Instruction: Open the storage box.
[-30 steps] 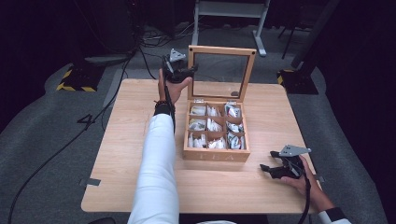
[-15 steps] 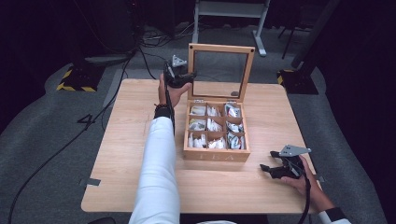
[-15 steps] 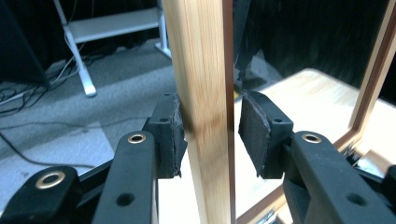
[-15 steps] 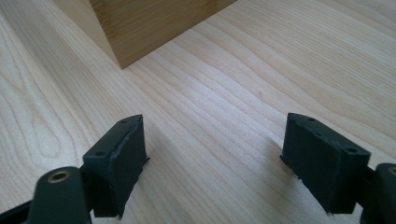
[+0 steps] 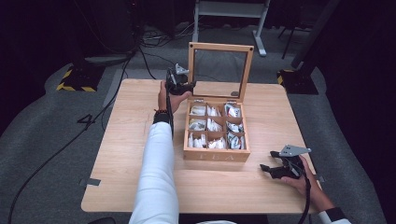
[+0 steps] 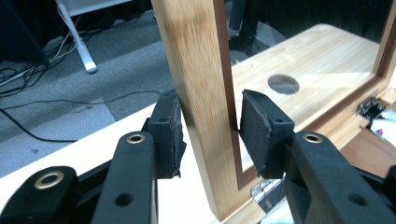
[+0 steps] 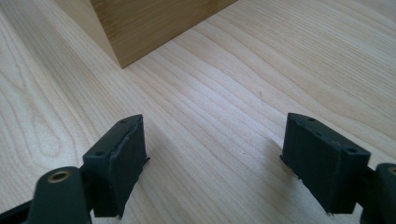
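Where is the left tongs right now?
In the high view, the left tongs sits at the table's far left-centre, clamped on the left upright of the open wooden box lid, just behind the tea box.

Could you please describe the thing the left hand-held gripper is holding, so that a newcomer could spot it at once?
On the wooden table stands a wooden box divided into compartments of small packets. Its hinged lid stands upright at the far side, and the left hand-held gripper clamps its left frame rail. It alone is a wooden frame around a clear pane.
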Demonstrator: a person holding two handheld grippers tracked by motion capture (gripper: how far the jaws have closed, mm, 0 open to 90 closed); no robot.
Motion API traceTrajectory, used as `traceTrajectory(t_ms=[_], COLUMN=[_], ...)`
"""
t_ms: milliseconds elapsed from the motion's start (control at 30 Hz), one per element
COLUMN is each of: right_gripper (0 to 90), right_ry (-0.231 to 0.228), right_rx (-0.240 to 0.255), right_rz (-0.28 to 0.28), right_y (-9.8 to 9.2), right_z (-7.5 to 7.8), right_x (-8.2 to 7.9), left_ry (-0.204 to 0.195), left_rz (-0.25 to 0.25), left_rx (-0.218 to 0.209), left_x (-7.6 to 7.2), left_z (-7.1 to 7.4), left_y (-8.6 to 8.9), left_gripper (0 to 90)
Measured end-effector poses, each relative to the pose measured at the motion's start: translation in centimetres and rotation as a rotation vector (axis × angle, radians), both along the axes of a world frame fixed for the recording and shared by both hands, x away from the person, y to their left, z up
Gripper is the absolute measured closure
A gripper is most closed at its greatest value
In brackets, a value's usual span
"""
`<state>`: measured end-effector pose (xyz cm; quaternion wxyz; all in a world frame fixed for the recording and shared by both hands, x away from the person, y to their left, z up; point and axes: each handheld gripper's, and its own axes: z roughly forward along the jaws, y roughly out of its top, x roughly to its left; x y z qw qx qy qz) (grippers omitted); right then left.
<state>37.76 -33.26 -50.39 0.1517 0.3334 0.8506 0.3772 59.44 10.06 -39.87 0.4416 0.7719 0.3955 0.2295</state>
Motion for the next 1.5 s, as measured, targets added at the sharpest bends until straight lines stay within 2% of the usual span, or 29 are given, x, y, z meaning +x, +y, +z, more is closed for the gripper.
traceTrajectory(t_ms=[167,333,433,500,600,700,767,800,833,867,900,933,1000,1067,1133,1200,1233,1333,1367,1400,1433,1500], right_gripper=[21.4,21.4,21.4,21.4,21.3,21.3,21.3,21.3,21.3,21.3,21.3,21.3,21.3,21.3,21.0,20.9,21.0,22.8,22.8,23.3,23.3,24.0], right_ry=[0.000,0.000,0.000,0.000,0.000,0.001,0.001,0.001,0.001,0.001,0.001,0.003,0.006,0.009,0.013,0.016,0.018,0.023,0.023,0.029,0.029,0.026], right_rx=[0.000,0.000,0.000,0.000,0.000,-0.002,-0.001,-0.001,0.000,0.000,0.000,-0.007,-0.010,-0.010,-0.013,-0.016,-0.018,-0.022,-0.022,-0.017,-0.017,-0.010], right_rz=[0.000,0.000,0.000,0.000,0.000,-0.002,0.000,0.000,0.001,0.001,0.001,0.007,0.012,0.012,0.015,0.020,0.020,0.015,0.015,0.020,0.020,0.028], right_y=[0.0,0.0,0.0,0.0,0.0,-0.1,-0.2,-0.2,-0.2,-0.2,-0.2,-0.2,-0.3,-0.3,-0.3,-0.3,-0.3,-0.3,-0.3,-0.3,-0.3,-0.2], right_z=[0.0,0.0,0.0,0.0,0.0,0.0,0.0,0.0,0.0,0.0,0.0,0.1,0.1,0.1,0.2,0.2,0.2,0.3,0.3,0.4,0.4,0.6], right_x=[0.0,0.0,0.0,0.0,0.0,0.0,0.0,0.0,0.0,0.0,0.0,0.1,0.2,0.2,0.2,0.2,0.2,0.2,0.2,0.2,0.2,0.2], left_ry=[0.005,0.015,0.017,0.016,0.019,0.018,0.037,0.037,0.037,0.035,0.035,0.028,0.028,0.032,0.033,0.027,0.026,0.011,0.011,0.014,0.014,0.008], left_rz=[-0.005,-0.019,-0.018,-0.019,-0.045,-0.042,-0.065,-0.065,-0.071,-0.084,-0.084,-0.093,-0.107,-0.107,-0.115,-0.118,-0.131,-0.147,-0.147,-0.161,-0.161,-0.162], left_rx=[0.011,0.070,0.099,0.101,0.091,0.111,0.130,0.130,0.147,0.150,0.150,0.146,0.150,0.201,0.224,0.221,0.227,0.235,0.235,0.256,0.256,0.268], left_x=[-0.3,-1.0,-1.4,-1.6,-2.8,-3.5,-4.7,-4.7,-5.3,-6.2,-6.2,-7.3,-7.8,-9.2,-10.2,-10.7,-11.6,-13.0,-13.0,-13.9,-13.9,-14.9], left_z=[-0.5,-0.7,-0.3,-0.2,0.6,1.0,1.4,1.4,1.5,1.6,1.6,1.6,1.5,1.0,0.7,0.7,0.6,0.4,0.4,0.2,0.2,0.0], left_y=[0.0,0.3,0.7,0.8,1.2,1.4,1.9,1.9,2.1,2.6,2.6,3.2,3.5,4.1,4.6,4.9,5.4,6.0,6.0,6.4,6.4,6.6], left_gripper=[58.3,54.4,47.5,43.3,36.6,28.4,25.2,23.8,23.6,22.8,21.3,20.4,20.4,19.7,18.1,18.0,18.0,17.6,17.6,17.7,17.6,17.6])
